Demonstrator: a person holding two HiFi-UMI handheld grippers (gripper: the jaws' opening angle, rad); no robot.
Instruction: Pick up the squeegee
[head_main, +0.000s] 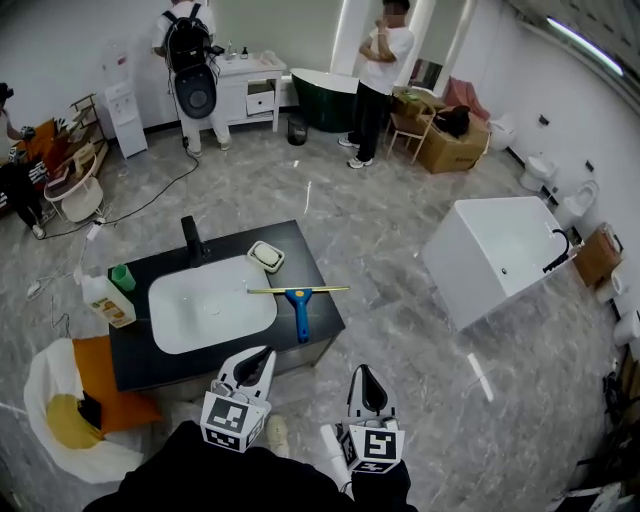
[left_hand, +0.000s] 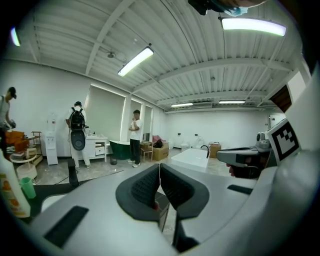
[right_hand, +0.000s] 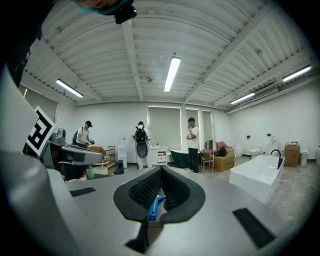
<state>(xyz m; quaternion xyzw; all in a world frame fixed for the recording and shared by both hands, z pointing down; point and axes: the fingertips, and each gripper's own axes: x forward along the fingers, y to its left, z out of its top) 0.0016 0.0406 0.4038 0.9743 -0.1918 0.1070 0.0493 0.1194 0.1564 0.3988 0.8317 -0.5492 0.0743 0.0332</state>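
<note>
While the left hand-held gripper (head_main: 265, 352) hangs clenched and empty below the white basin (head_main: 210, 305), the blue-handled squeegee (head_main: 301, 310) lies on the black desk (head_main: 130, 345) just right of that basin, and the right hand-held gripper (head_main: 361, 374), likewise clenched on nothing, hovers farther right.

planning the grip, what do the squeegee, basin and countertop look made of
Squeegee: the blue handle looks like moulded plastic, given its uniform matte colour. The thin pale crossbar may be metal or plastic, too small to tell.
Basin: smooth, even white, so probably ceramic or similar.
Countertop: flat, smooth black, either stone or laminate; the look leaves it open.
</note>
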